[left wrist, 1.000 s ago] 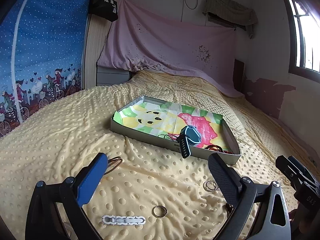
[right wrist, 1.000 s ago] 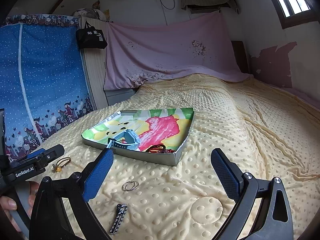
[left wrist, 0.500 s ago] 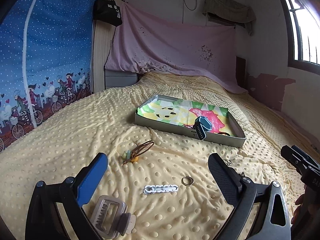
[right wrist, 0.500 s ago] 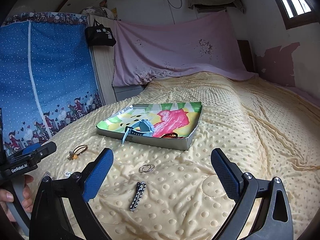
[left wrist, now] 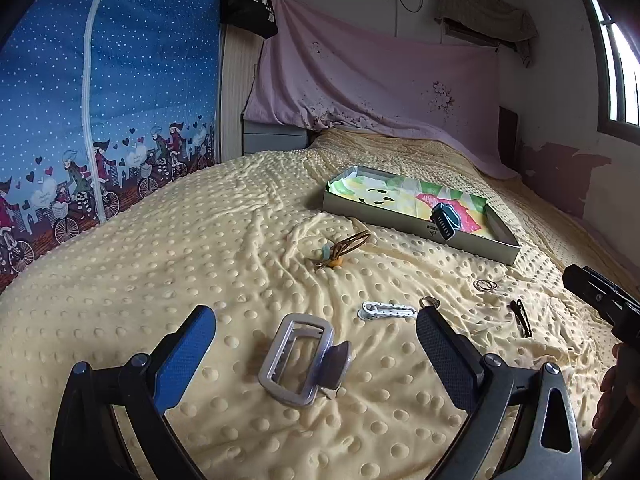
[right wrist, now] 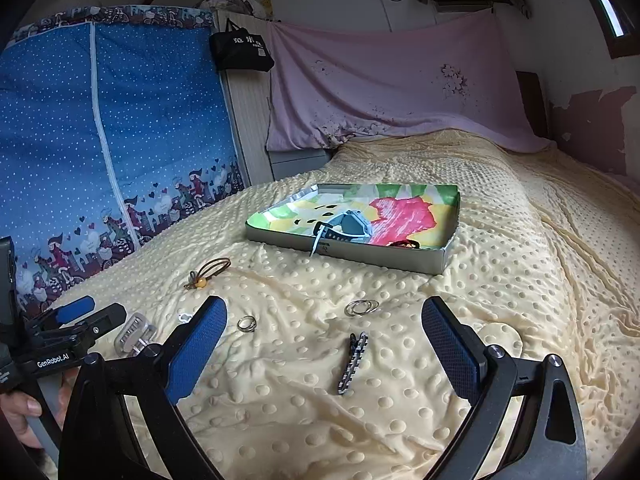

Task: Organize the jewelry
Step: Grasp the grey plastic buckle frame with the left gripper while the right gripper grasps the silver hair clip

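Home bedroom; bed under a yellow dotted blanket; pink sheet hung on the wall; blue fabric wardrobe; barred window.

The bed carries a tray far right, a hair tie at centre, and near: claw clip, white clip, ring, hoops, black clip.

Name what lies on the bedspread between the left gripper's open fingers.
A grey hair claw clip lies between the left gripper fingers, untouched, on the yellow bedspread; the left wrist view shows it.
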